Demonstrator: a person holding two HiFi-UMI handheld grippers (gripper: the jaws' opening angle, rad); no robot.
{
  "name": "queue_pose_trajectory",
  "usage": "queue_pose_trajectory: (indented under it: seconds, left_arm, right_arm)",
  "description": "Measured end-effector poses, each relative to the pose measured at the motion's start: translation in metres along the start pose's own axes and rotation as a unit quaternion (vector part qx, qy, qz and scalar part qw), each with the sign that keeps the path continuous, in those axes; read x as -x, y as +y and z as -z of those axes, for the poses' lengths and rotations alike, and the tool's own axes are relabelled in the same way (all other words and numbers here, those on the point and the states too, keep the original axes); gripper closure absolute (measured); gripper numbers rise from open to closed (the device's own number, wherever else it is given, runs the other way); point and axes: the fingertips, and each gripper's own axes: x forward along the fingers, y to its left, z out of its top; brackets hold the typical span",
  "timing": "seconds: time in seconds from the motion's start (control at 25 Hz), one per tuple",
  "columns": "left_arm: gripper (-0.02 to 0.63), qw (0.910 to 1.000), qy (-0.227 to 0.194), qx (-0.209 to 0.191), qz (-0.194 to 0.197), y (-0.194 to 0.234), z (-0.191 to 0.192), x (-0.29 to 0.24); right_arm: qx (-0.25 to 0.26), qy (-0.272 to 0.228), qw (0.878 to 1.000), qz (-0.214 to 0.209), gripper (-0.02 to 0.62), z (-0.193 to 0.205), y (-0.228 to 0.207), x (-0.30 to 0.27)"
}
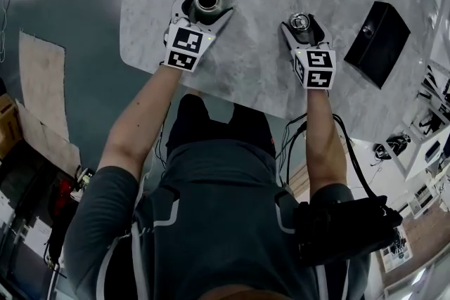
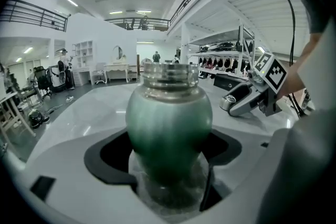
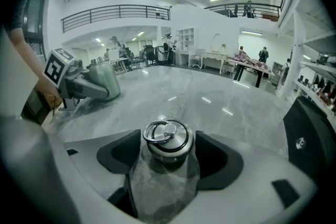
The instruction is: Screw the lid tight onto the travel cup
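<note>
Forearms are seen nearest in head view, over a round marbled counter; left gripper view: travel cup is clamped upright in left tongs, mouth upward, white hall behind; right gripper view: lid is held in right tongs, ring uppermost.

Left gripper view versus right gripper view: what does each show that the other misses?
Only the left gripper view: the green metal travel cup close up in the left tool, threaded mouth open. Only the right gripper view: the round silver lid close up in the right tool, ring folded flat. Both: the grey marble table, plus the opposite tool farther off.
</note>
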Motion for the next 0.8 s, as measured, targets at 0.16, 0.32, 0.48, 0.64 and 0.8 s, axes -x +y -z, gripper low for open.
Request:
queue_pose_trajectory:
  seconds: [0.16,0.32,0.48,0.64,0.8]
  left_arm:
    - [0.219,1.0000,0.002,0.001,0.007,-0.002,-0.002,-0.003]
    - [0.219,1.0000,-0.004,0.000,0.006,0.000,-0.002,-0.001]
    - [0.218,0.9998,-0.006,-0.020,-0.001,0.002,-0.006,-0.003]
    - [0.218,0.9997,-0.008,-0.021,0.008,0.001,-0.008,-0.007]
    - [0.218,0.9994,-0.016,-0.023,0.019,0.002,-0.012,-0.006]
  right_arm:
    - [-0.006,-0.003,1.000,0.007,0.268,-0.003,-0.004,-0.001]
    - [0.001,-0.005,1.000,0.011,0.299,-0.003,-0.003,0.000]
    - [0.001,-0.004,1.000,0.010,0.299,-0.005,-0.003,-0.001]
    - [0.002,-0.005,1.000,0.010,0.299,-0.006,-0.002,-0.001]
    - [0.004,-0.005,1.000,0.009,0.299,-0.008,-0.001,0.001]
